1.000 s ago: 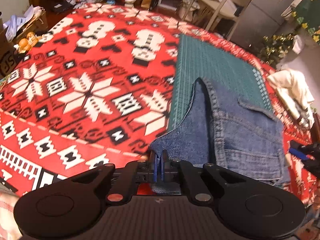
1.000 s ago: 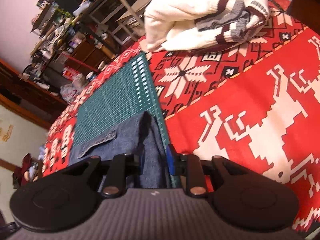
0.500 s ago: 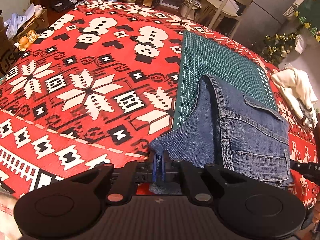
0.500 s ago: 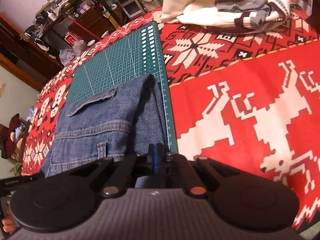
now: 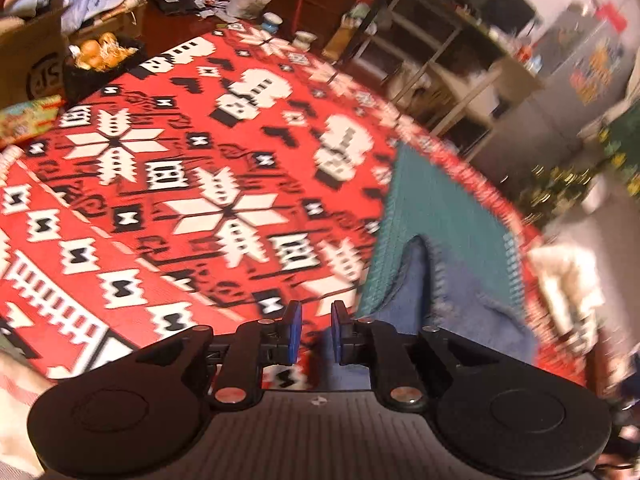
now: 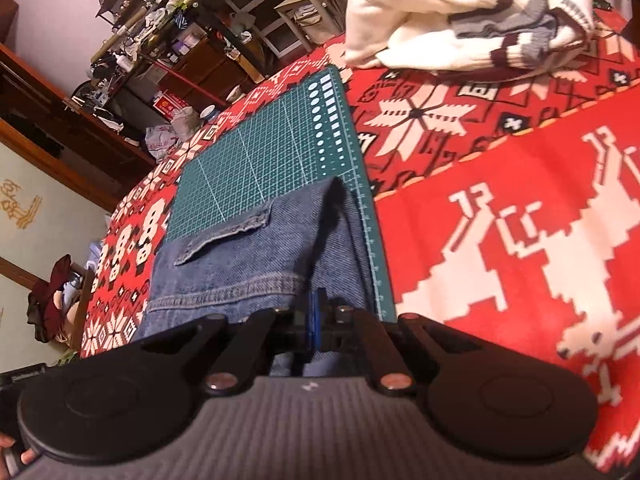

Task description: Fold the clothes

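On green mat: jeans half-folded; right hand-held gripper clenched on denim edge, pinning fold; left hand-held gripper just opening, released, nothing between pads.

Blue jeans are seen on a green mat with white lines; the cloth is red, white and black.

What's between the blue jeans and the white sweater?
In the right wrist view, green cutting mat and red patterned tablecloth lie between jeans and sweater.
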The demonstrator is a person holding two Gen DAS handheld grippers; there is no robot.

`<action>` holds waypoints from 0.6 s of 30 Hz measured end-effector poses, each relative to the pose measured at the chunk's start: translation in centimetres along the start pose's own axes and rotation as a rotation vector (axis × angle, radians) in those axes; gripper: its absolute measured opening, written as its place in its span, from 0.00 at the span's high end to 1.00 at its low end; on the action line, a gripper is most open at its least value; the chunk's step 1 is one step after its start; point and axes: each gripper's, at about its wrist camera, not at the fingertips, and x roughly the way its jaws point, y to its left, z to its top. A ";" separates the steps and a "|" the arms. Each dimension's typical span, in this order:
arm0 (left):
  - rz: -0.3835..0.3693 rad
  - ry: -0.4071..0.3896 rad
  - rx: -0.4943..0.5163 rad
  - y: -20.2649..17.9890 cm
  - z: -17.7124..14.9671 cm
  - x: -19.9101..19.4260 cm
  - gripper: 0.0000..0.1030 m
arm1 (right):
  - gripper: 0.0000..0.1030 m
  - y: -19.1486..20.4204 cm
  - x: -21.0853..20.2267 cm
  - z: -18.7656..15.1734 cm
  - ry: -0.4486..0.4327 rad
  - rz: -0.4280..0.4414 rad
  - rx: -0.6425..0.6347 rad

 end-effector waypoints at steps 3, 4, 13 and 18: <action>-0.052 0.022 0.035 -1.8 0.7 1.3 0.87 | 0.98 0.0 1.1 0.3 0.011 -0.015 -0.007; -0.068 0.038 0.047 -2.5 1.0 1.9 0.87 | 0.99 -0.1 1.3 0.3 0.014 -0.018 -0.005; -0.101 0.128 0.147 -7.6 0.2 8.4 0.87 | 0.91 -0.6 0.4 0.4 -0.002 -0.073 0.009; -0.089 0.146 0.136 -6.5 -0.3 9.4 0.87 | 0.91 0.0 -0.9 0.8 -0.078 -0.056 -0.010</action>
